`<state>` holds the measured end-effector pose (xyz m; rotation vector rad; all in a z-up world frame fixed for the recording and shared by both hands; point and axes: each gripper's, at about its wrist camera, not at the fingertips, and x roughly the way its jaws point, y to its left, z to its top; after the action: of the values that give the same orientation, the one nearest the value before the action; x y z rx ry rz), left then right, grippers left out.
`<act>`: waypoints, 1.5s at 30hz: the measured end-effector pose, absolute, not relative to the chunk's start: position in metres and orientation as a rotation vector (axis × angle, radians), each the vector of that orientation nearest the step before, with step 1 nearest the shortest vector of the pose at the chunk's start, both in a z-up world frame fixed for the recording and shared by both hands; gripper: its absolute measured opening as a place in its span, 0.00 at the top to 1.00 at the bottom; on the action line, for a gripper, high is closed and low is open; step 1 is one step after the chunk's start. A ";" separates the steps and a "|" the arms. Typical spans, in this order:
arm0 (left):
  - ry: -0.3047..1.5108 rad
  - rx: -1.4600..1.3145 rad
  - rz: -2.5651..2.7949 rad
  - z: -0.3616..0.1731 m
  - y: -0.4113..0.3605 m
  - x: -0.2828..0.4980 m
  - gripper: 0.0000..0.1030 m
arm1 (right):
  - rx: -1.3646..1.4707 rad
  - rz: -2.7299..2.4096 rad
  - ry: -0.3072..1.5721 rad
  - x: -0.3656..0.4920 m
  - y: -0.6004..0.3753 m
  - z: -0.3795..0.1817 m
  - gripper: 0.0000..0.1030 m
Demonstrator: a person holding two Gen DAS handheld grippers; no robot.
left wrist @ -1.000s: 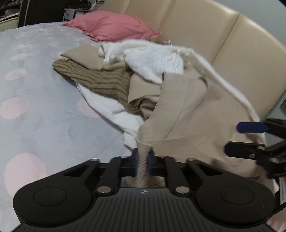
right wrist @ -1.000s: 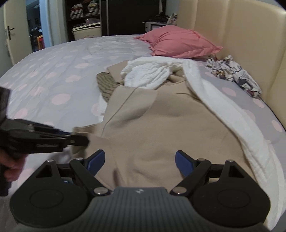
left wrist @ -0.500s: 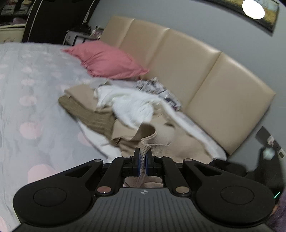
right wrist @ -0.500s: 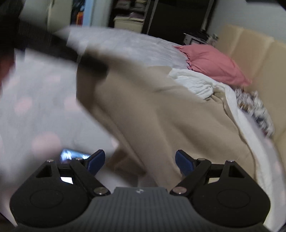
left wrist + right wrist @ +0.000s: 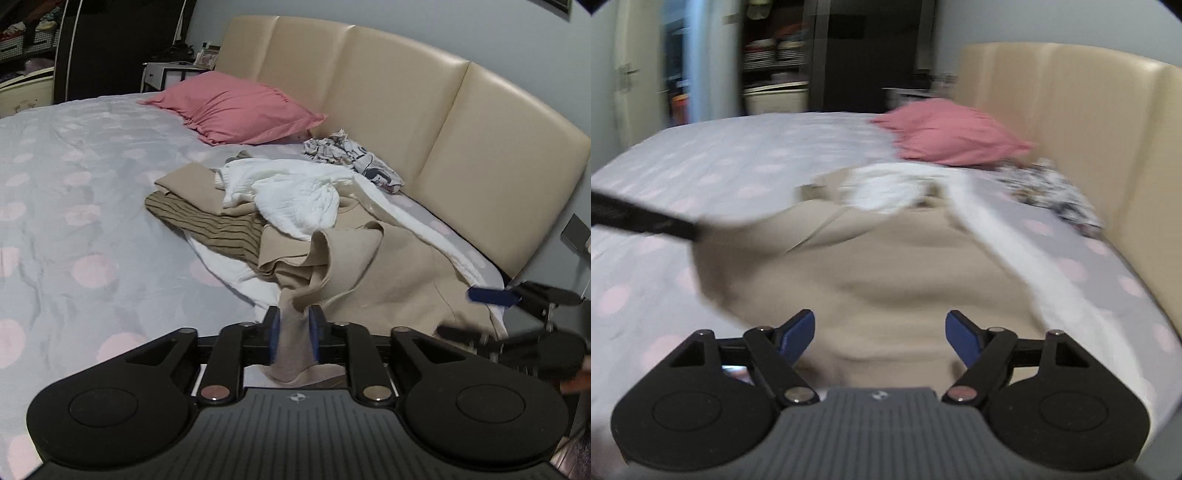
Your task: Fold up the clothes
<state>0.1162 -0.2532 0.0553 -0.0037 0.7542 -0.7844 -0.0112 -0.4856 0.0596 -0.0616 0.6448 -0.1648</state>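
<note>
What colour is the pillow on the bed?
The pillow is pink. The left wrist view shows it best; the right wrist view is blurry.

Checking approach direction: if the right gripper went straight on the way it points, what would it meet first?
Most likely the beige garment, spread directly ahead of the open right gripper; the frame is blurred, so depth is uncertain.

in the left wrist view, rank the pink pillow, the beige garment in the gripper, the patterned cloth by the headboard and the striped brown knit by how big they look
1. beige garment, nearest the camera, which inflates it
2. pink pillow
3. striped brown knit, partly covered
4. patterned cloth

The last two look close, so that order is unsure.
</note>
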 end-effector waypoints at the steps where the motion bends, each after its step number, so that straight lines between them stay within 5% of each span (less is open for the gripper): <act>1: 0.752 0.002 -0.782 0.056 -0.252 0.115 0.79 | -0.072 -0.201 0.647 -0.010 -0.492 0.059 0.34; 7: 0.737 0.030 -0.760 0.065 -0.243 0.114 0.63 | -0.095 -0.381 0.655 0.021 -0.549 0.059 0.42; 11: 0.731 0.042 -0.736 0.069 -0.237 0.117 0.62 | -0.089 -0.407 0.696 0.050 -0.588 0.052 0.48; 16: 0.750 0.071 -0.697 0.063 -0.228 0.125 0.61 | -0.052 -0.422 0.740 0.061 -0.612 0.046 0.84; 18: 0.758 0.075 -0.682 0.061 -0.224 0.129 0.61 | -0.042 -0.430 0.739 0.065 -0.615 0.047 0.88; 28: 0.734 0.065 -0.653 0.070 -0.201 0.131 0.62 | -0.107 -0.464 0.519 0.056 -0.583 0.116 0.91; 45: 0.541 0.050 -0.534 0.124 -0.068 0.071 0.56 | -0.436 0.217 0.184 0.022 -0.277 0.297 0.91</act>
<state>0.0709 -0.0680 0.1242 0.0499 0.5405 -0.5340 0.0221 -0.2772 0.2967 -0.4359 0.1843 0.2172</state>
